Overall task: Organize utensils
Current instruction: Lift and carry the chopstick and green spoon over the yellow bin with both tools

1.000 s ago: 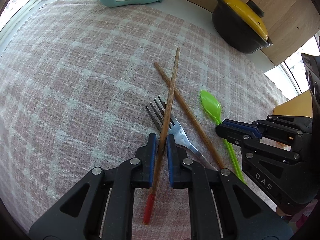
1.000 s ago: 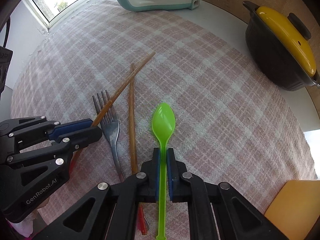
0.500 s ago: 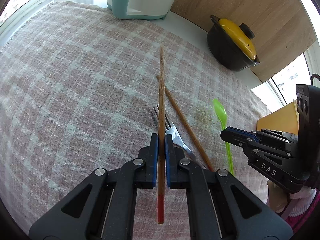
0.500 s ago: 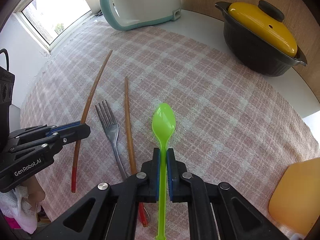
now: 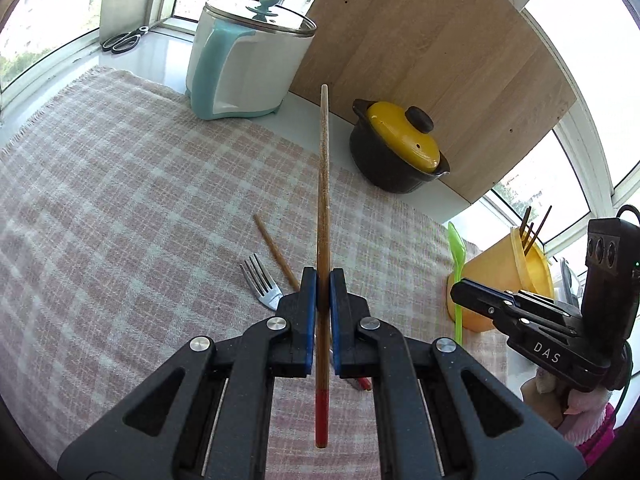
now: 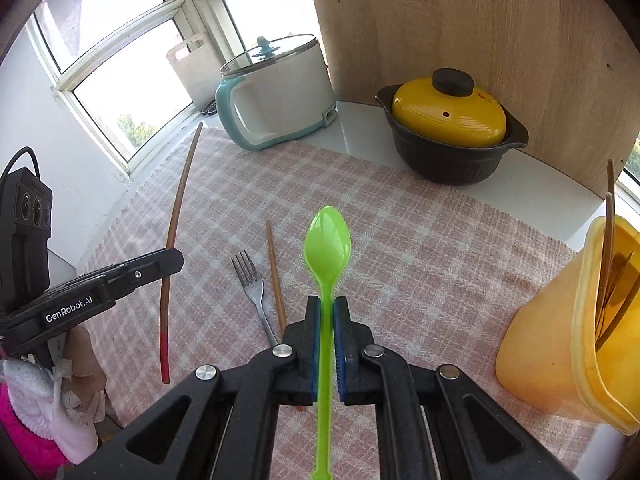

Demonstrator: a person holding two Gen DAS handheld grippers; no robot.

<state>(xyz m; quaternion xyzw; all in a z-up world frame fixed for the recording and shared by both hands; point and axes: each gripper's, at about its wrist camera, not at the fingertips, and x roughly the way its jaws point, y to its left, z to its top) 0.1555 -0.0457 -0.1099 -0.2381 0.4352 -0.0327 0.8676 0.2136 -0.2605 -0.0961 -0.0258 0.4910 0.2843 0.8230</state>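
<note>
My left gripper (image 5: 323,280) is shut on a wooden chopstick (image 5: 323,184) with a red end, held in the air above the checked cloth; the right wrist view shows that chopstick (image 6: 178,220) at the left. Shut on a green plastic spoon (image 6: 327,248), my right gripper (image 6: 327,308) carries it bowl forward, also off the cloth. A second chopstick (image 6: 275,280) and a metal fork (image 6: 250,284) lie side by side on the cloth below. A yellow utensil cup (image 6: 560,332) with several sticks in it stands at the right.
A black pot with a yellow lid (image 6: 448,128) and a white and teal cooker (image 6: 276,92) stand at the back, before a wooden board (image 6: 500,20). Scissors (image 5: 124,40) lie on the window sill. The pink checked cloth (image 5: 120,200) covers the counter.
Both grippers have risen off the cloth with their utensils and tilted up. The chopstick swung from slanted across the fork to straight ahead. The yellow cup has come into view.
</note>
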